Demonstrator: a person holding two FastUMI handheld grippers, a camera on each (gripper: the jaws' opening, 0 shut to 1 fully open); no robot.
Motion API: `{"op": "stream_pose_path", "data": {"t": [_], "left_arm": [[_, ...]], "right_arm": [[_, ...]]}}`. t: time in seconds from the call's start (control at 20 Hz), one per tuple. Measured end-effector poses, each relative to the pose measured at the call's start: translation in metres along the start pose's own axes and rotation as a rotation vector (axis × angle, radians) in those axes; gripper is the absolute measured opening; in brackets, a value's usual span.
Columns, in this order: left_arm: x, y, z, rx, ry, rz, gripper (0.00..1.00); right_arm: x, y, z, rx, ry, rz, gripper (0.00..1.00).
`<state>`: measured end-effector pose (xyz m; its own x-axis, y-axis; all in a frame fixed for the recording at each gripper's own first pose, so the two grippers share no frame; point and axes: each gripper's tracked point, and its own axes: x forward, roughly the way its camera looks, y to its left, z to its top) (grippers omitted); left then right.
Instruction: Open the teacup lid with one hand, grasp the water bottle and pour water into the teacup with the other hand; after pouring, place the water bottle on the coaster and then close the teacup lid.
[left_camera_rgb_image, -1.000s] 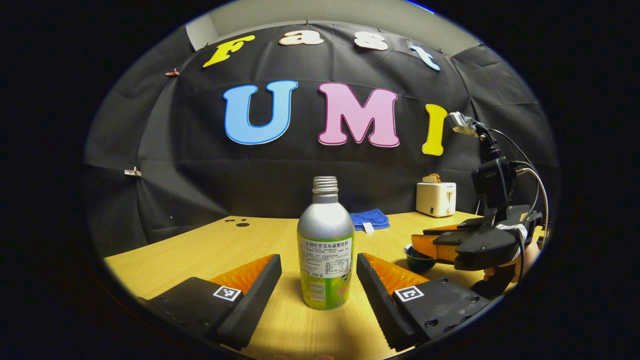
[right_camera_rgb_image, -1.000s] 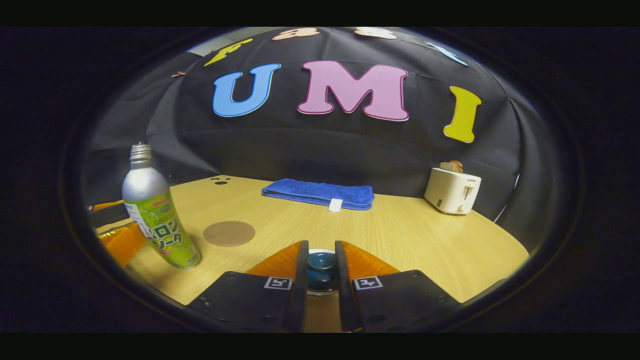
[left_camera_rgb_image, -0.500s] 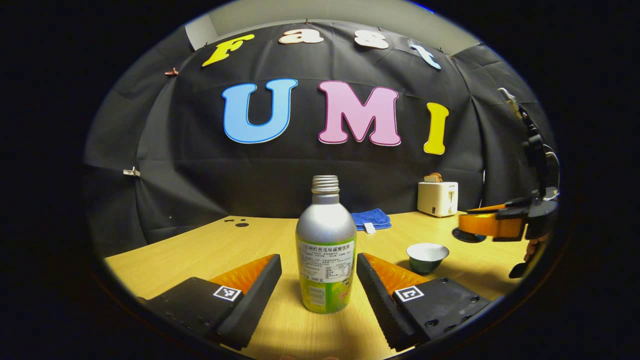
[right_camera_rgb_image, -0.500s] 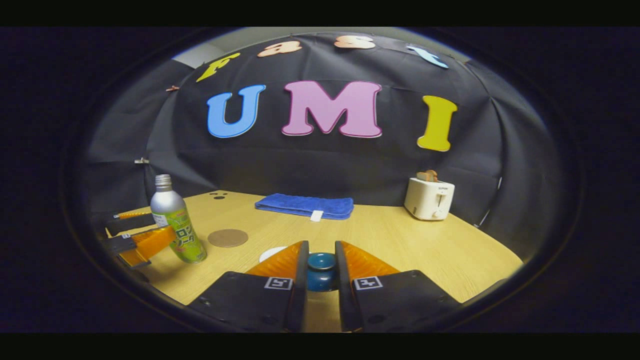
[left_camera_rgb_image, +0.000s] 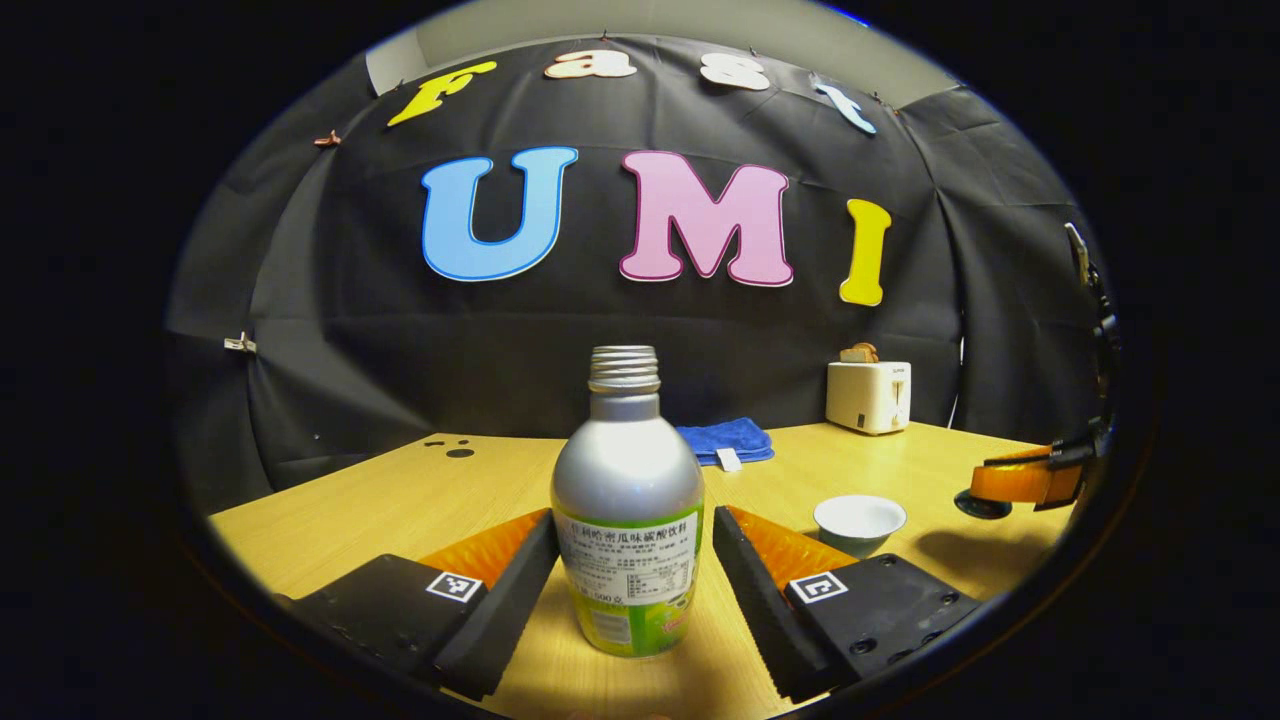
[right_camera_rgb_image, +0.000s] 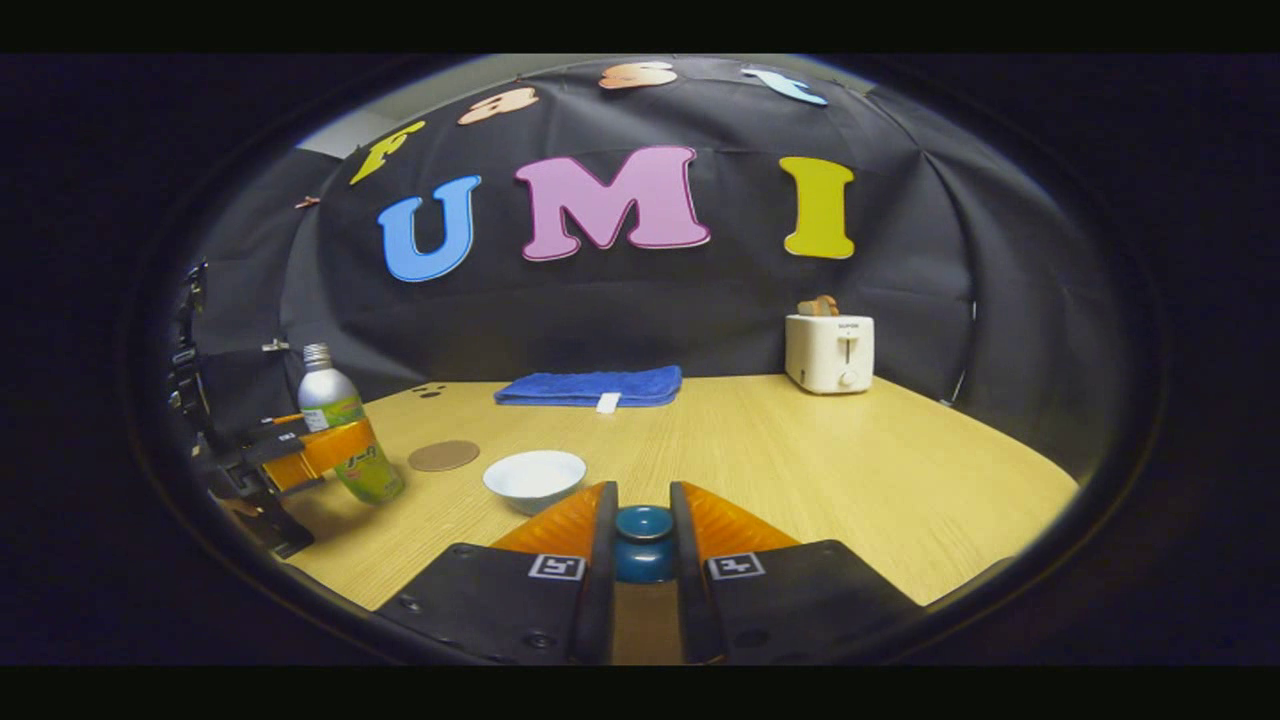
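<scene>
Light wood tabletop (right_camera_rgb_image: 800, 450) ahead of tongs; black cloth wall (right_camera_rgb_image: 640, 300) behind; white toaster (right_camera_rgb_image: 829, 352), blue towel (right_camera_rgb_image: 590, 386) at far edge.

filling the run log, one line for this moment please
left gripper: open around bottle | right gripper: shut on lid | cup: uncovered

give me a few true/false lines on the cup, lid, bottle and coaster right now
1. The lid is off the cup, pinched in the right claw. True.
2. The bottle lies on its side. False: it stands upright between the left claw's fingers.
3. The bottle stands on the coaster. False: the coaster is bare, beside the bottle.
4. The bottle has no cap on. True: its threaded neck is bare.
5. The cup sits next to the toaster. False: the toaster is far back by the wall, and the cup is near the coaster.
</scene>
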<state>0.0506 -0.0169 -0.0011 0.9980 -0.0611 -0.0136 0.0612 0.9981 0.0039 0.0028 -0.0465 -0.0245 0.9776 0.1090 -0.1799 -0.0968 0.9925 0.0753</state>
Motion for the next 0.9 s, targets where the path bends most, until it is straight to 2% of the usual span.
{"op": "stream_pose_path", "data": {"t": [0.05, 0.1, 0.25, 0.3, 0.35, 0.4, 0.45, 0.5, 0.55, 0.6, 0.65, 0.8, 0.9], "left_arm": [[0.002, 0.002, 0.001, -0.002, -0.004, 0.008, 0.96], [0.004, 0.003, 0.001, -0.004, 0.0, 0.017, 0.95], [0.007, 0.007, 0.0, -0.001, 0.003, 0.043, 0.84], [0.006, 0.005, -0.001, 0.001, 0.004, 0.039, 0.84], [0.007, 0.004, 0.0, 0.002, 0.006, 0.033, 0.83], [0.006, 0.002, 0.0, 0.006, 0.006, 0.026, 0.83], [0.007, 0.001, -0.002, 0.021, 0.01, 0.021, 0.81], [0.006, -0.001, -0.001, 0.04, 0.009, 0.014, 0.81], [0.007, -0.003, 0.0, 0.069, 0.014, 0.008, 0.8], [0.006, -0.003, -0.001, 0.107, 0.015, 0.0, 0.8], [0.007, -0.005, 0.0, 0.143, 0.017, -0.012, 0.8], [0.017, -0.014, 0.001, 0.206, 0.044, -0.06, 0.8], [0.023, -0.016, 0.001, 0.279, 0.069, -0.074, 0.79]], "right_arm": [[0.001, -0.001, 0.001, -0.003, -0.009, -0.001, 0.3], [0.002, -0.002, 0.0, -0.012, -0.006, -0.002, 0.3], [0.001, 0.001, 0.004, -0.009, -0.029, 0.008, 0.3], [-0.001, 0.001, 0.006, -0.011, -0.041, 0.008, 0.3], [-0.002, 0.001, 0.007, -0.011, -0.055, 0.007, 0.34], [-0.004, 0.001, 0.009, -0.011, -0.068, 0.007, 0.29], [-0.005, 0.001, 0.011, -0.008, -0.083, 0.008, 0.29], [-0.007, 0.001, 0.013, -0.007, -0.099, 0.008, 0.29], [-0.008, 0.0, 0.015, -0.005, -0.112, 0.009, 0.34], [-0.01, -0.002, 0.017, -0.007, -0.124, 0.005, 0.34], [-0.009, -0.005, 0.018, -0.015, -0.136, -0.005, 0.29], [-0.01, -0.015, 0.023, -0.072, -0.177, -0.05, 0.29], [-0.01, -0.014, 0.022, -0.065, -0.174, -0.046, 0.3]]}}
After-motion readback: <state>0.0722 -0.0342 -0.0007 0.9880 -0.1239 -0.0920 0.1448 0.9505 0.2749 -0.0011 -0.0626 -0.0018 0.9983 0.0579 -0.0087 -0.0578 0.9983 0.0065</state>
